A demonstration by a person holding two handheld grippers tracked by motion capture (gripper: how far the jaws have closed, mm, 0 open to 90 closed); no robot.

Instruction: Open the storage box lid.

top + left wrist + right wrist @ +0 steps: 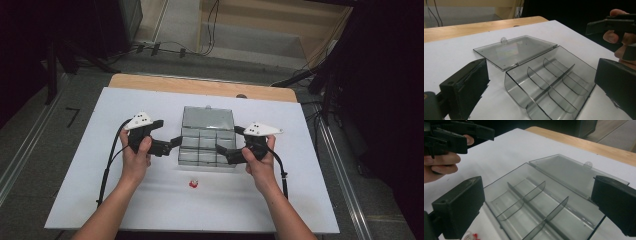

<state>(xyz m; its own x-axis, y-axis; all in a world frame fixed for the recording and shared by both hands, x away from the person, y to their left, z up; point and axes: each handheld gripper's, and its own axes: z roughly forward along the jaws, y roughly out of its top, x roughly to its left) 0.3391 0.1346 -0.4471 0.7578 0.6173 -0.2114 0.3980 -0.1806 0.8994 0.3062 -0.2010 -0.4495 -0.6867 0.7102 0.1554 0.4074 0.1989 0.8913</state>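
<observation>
High view puts the clear compartment box point(207, 142) at the middle of a white board point(90, 165) on the table, and every place below is told from that box. Its lid point(208, 118) is swung fully open and lies flat on the board on the box's far side, joined to it along the hinge edge, with a small tab at the lid's far rim. Curved dividers split the tray part into small compartments, and I see nothing lying in them. A left gripper point(172, 142) is held at the box's left edge, its tips just beside the wall; whether they touch it I cannot tell. In the left gripper view its two black jaws stand spread wide, one on each side of the box point(549, 82), closed on nothing. A right gripper point(221, 150) is held at the box's right edge, tips at the near right compartments. In the right gripper view its jaws are likewise spread wide, with the tray point(541, 207) between them and nothing pinched. A small red and white object point(193, 184) lies on the board just in front of the box, on the person's side, apart from both grippers.
</observation>
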